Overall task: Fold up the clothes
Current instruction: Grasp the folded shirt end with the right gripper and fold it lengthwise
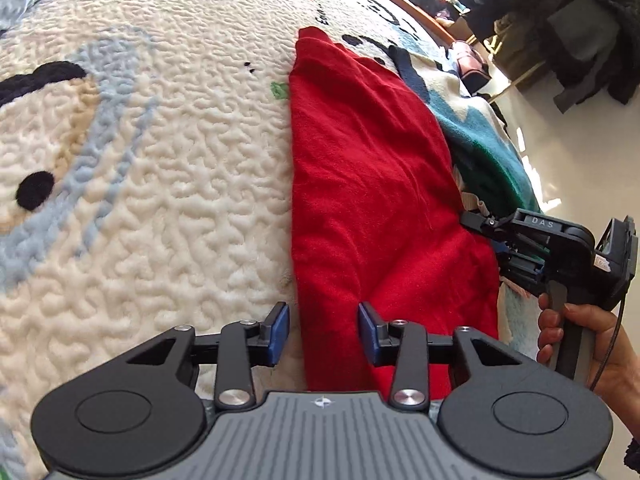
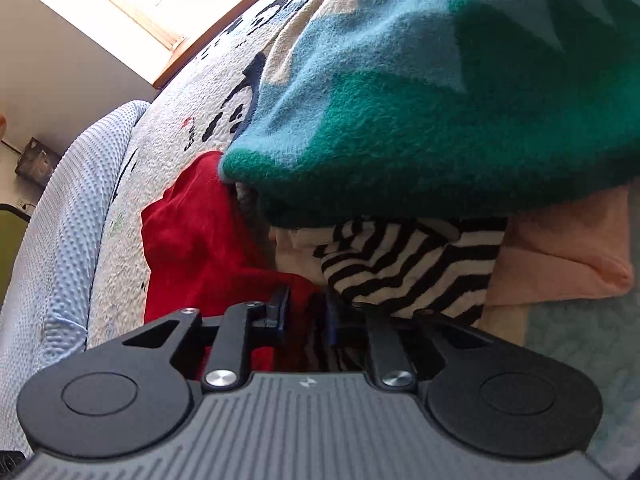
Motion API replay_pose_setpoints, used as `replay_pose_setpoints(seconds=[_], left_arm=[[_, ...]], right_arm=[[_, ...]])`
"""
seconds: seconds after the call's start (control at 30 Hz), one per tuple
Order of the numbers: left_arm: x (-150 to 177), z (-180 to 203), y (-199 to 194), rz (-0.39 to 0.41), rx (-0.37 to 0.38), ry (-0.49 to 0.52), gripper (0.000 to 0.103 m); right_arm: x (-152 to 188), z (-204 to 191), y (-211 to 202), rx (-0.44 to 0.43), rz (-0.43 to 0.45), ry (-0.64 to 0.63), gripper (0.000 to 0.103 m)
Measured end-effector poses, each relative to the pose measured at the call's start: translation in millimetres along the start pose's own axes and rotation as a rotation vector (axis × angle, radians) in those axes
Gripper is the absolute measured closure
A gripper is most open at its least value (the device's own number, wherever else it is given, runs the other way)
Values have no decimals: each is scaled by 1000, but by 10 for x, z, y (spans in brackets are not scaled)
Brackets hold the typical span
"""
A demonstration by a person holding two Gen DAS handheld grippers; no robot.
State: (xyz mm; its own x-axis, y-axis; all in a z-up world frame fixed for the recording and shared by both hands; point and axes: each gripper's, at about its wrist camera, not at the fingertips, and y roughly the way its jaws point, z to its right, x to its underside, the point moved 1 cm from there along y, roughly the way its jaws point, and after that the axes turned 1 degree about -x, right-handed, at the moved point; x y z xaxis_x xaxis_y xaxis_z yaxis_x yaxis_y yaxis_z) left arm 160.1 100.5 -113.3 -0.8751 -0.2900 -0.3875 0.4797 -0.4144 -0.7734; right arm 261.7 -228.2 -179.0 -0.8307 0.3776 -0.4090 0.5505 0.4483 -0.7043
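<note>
A red garment (image 1: 372,184) lies folded into a long strip on the cream fleece blanket (image 1: 168,168). My left gripper (image 1: 324,332) is open at the strip's near end, and the garment's left edge runs between its blue pads (image 1: 280,332). My right gripper (image 1: 486,236) is at the garment's right edge, held by a hand (image 1: 568,340). In the right wrist view the right gripper (image 2: 306,314) has its jaws drawn close, with a bunch of the red garment (image 2: 208,240) pinched between them.
A green and teal fleece (image 2: 420,112) lies on top of a black-and-white striped garment (image 2: 408,264) and a pink one (image 2: 560,256), right beside the red garment. A light blue cover (image 2: 60,216) edges the bed. Dark clothes (image 1: 580,12) hang beyond the floor.
</note>
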Motion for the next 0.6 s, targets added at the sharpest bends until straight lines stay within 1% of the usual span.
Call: replay_pose_setpoints(seconds=[0.03, 0.07, 0.1, 0.17, 0.23, 0.27, 0.3, 0.33, 0.37, 0.4, 0.43, 0.47, 0.5, 0.53, 0.57, 0.6], left_arm=[[2, 21, -103, 16, 3, 4, 62], [23, 64, -209, 24, 21, 11, 61], [50, 111, -313, 28, 42, 18, 60], [218, 242, -391, -6, 78, 42, 56], [420, 378, -414, -47, 100, 78, 56], [533, 440, -395, -59, 108, 104, 55], [646, 499, -378, -70, 116, 129, 55], [751, 547, -362, -79, 105, 174, 55], [868, 570, -347, -86, 73, 223, 55], [951, 547, -339, -92, 44, 236, 56], [1012, 480, -337, -101, 21, 215, 58], [1055, 401, -345, -109, -3, 192, 63], [1104, 300, -351, -130, -37, 178, 61], [1136, 216, -376, -147, -46, 164, 60], [1160, 164, -419, -152, -55, 151, 53], [1171, 141, -483, -147, -63, 138, 54]], right_arm=[[-3, -57, -111, 24, 13, -34, 78], [17, -125, -236, 48, 38, -63, 73], [74, -194, -374, 49, 55, -96, 70], [276, -366, -620, -44, 25, -171, 69], [607, -516, -798, -174, -68, -228, 71], [781, -545, -850, -215, -119, -235, 74], [936, -537, -878, -237, -160, -235, 74], [1100, -525, -881, -223, -201, -255, 76], [1242, -473, -876, -179, -232, -286, 77], [1353, -392, -854, -122, -261, -303, 76], [1439, -249, -864, -70, -273, -301, 79], [1525, -103, -876, -17, -284, -297, 98], [1556, 1, -924, -5, -266, -268, 100], [1569, 88, -991, -3, -254, -211, 100], [1582, 106, -1059, 4, -250, -175, 95], [1600, 76, -1133, -6, -234, -175, 94]])
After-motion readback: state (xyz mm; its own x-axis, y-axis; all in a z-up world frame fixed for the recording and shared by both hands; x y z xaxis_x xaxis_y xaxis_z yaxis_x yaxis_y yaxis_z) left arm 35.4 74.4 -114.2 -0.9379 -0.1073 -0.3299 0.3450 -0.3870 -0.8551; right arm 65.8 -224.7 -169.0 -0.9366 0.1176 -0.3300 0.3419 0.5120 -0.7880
